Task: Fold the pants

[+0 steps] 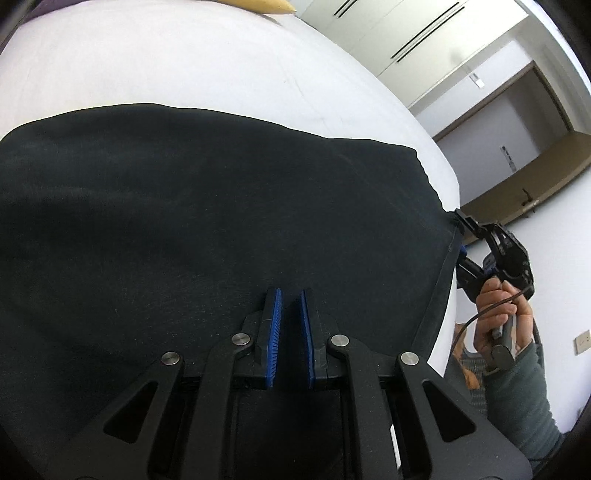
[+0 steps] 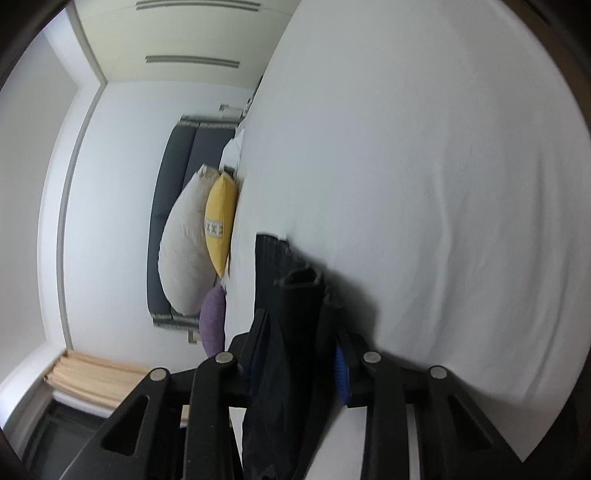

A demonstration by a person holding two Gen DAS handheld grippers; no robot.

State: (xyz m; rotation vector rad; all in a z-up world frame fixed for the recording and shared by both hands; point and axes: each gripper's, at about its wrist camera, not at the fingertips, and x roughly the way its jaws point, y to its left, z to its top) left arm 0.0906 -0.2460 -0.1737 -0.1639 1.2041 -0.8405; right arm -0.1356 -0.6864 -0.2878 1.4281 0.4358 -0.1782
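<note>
Black pants (image 1: 207,206) lie spread on a white bed (image 1: 184,62). My left gripper (image 1: 291,295) hovers over the near part of the cloth; its blue pads stand a narrow gap apart with nothing between them. My right gripper (image 1: 461,236) grips the pants' right edge at the bed's side, held by a hand. In the right wrist view my right gripper (image 2: 295,325) is shut on a bunched fold of the black pants (image 2: 291,302), which hangs down between the fingers.
A white pillow (image 2: 184,251), a yellow cushion (image 2: 219,225) and a purple cushion (image 2: 213,321) stand at the grey headboard (image 2: 177,155). The bed's edge (image 1: 448,173) runs at the right. White wardrobes (image 1: 406,33) and a doorway stand beyond.
</note>
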